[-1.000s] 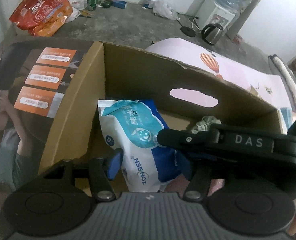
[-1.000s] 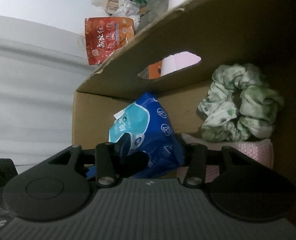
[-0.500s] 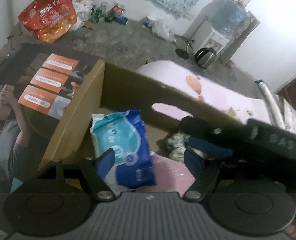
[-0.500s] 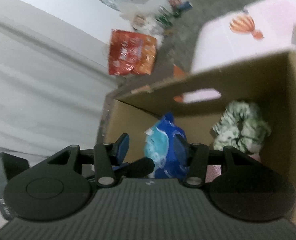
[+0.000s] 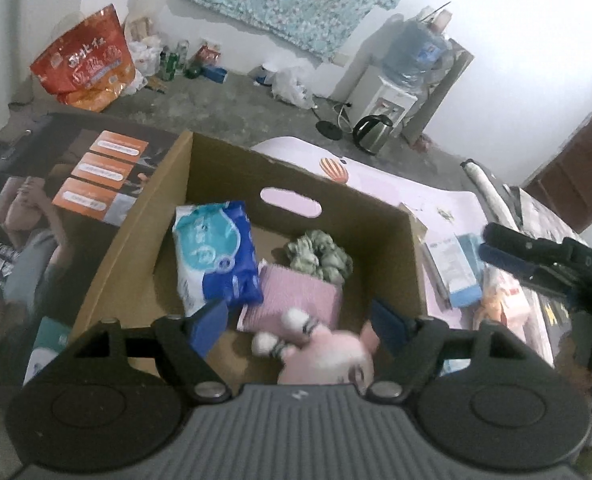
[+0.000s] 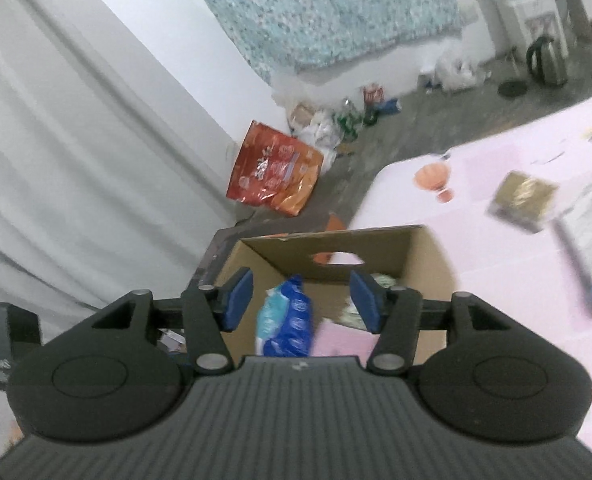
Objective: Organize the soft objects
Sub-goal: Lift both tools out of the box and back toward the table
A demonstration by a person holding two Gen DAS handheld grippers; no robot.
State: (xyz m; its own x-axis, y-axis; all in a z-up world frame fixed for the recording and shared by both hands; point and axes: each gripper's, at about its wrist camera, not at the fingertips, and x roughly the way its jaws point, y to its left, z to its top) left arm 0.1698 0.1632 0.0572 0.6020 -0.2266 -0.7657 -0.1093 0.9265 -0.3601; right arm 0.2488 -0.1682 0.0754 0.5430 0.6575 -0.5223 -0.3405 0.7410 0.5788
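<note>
Left tool (image 5: pixel 300 322): hovering above the near edge of the cardboard box (image 5: pixel 144 216), jaws spreading wider, blue pads (image 5: pixel 210 324) gripping nothing.
Pink plush toy (image 5: pixel 328 354): lying in the near end of the box, showing low between the left tool's fingers — not touching either pad.
Wet wipes pack (image 5: pixel 216 252): blue and white, leaning toward the box's left wall, just beyond the left pad of the left tool; in the right wrist view (image 6: pixel 286 318) showing between the right tool's pads, down inside the box.
Pink cloth (image 5: pixel 296 300): lying flat on the box floor, touching the wipes pack on its right and the plush toy behind it.
Green scrunchie (image 5: pixel 320 256): sitting toward the far right corner of the box, partly resting on the pink cloth, well beyond both tools.
Right tool (image 6: pixel 302 300): hanging above the box, pointing toward its far wall, jaws opening, nothing pressing between the pads; in the left wrist view (image 5: pixel 508 256) appearing off to the right over the pink desk (image 5: pixel 428 200).
Desk: carrying the box — also a blue-and-white carton (image 5: pixel 456 268) lying just right of the box.
</note>
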